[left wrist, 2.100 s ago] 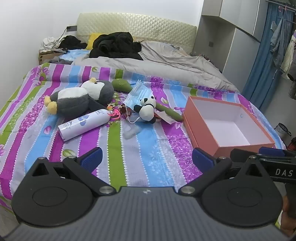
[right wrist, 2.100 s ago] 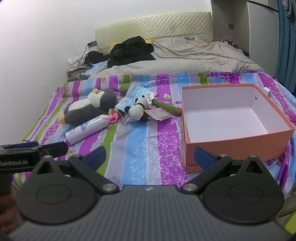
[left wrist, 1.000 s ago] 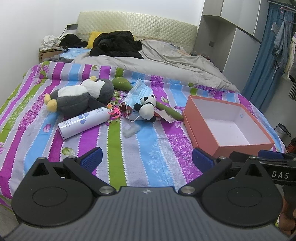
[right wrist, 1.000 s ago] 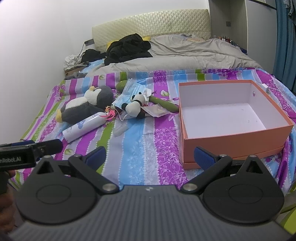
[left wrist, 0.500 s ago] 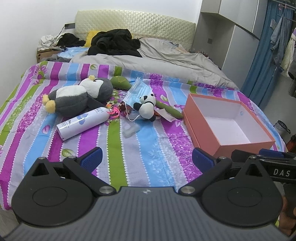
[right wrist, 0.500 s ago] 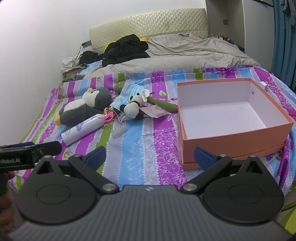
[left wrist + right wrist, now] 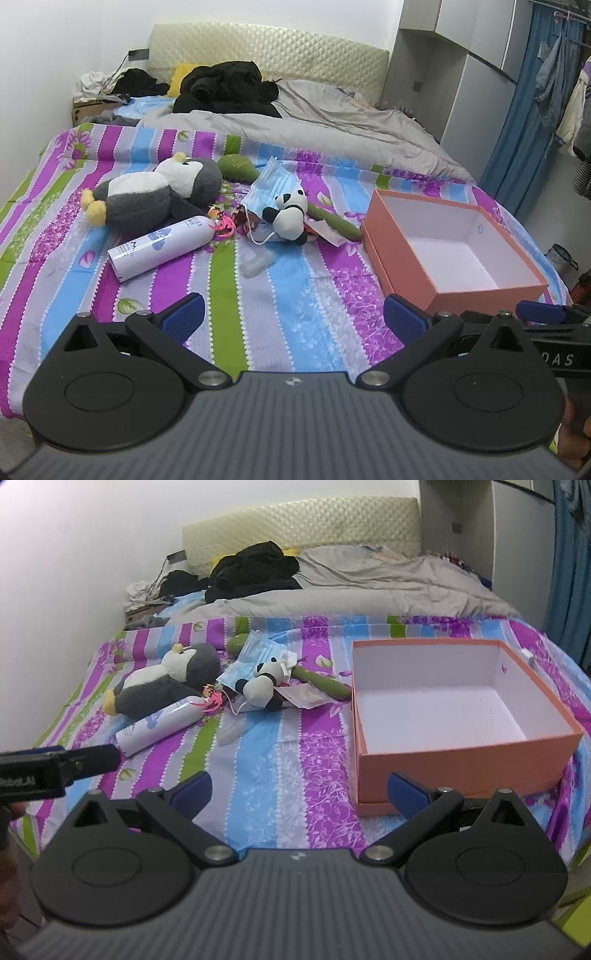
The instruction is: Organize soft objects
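Both claws gaping, empty; I steer left claw point(image 7: 291, 314) toward far-left penguin plush point(image 7: 147, 195), pinch belly, skip bottle point(image 7: 162, 243), drop into right-side orange box point(image 7: 454, 291)

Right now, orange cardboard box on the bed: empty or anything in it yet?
Empty. The orange cardboard box is open-topped, and the right wrist view shows only bare white floor and walls inside; the plush toys all lie outside it.

Striped bed point(image 7: 288, 295) carries penguin plush point(image 7: 155, 195), bottle point(image 7: 162, 243), box point(image 7: 450, 243).
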The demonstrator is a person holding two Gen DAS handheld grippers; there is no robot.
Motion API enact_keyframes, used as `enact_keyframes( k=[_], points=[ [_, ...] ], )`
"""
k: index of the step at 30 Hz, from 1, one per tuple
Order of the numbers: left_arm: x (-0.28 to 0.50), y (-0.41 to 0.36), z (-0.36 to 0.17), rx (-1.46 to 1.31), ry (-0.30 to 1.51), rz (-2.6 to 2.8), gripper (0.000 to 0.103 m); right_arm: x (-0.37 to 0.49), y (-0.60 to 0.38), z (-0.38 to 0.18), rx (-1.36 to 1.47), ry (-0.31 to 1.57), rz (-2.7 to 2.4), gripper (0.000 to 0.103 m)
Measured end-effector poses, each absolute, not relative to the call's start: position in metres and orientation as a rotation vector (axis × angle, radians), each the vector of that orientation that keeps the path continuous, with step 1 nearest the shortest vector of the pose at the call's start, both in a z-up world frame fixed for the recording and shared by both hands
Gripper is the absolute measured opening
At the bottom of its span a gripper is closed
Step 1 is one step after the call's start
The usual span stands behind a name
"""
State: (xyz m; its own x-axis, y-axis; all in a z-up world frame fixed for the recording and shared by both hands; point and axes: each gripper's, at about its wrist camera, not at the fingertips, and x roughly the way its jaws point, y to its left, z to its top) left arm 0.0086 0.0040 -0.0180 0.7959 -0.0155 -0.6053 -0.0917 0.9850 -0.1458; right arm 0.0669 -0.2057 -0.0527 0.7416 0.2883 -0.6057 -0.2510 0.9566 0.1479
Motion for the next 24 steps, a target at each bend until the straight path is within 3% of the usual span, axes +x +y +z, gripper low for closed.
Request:
enact_keyframes(
  k=[24],
  points=[
    [0.027,0.011,-0.026,-0.164,0.687,0.036,0.103,0.076,-0.207,-0.067,0.082,0.697,0.282,0.103]
  ],
)
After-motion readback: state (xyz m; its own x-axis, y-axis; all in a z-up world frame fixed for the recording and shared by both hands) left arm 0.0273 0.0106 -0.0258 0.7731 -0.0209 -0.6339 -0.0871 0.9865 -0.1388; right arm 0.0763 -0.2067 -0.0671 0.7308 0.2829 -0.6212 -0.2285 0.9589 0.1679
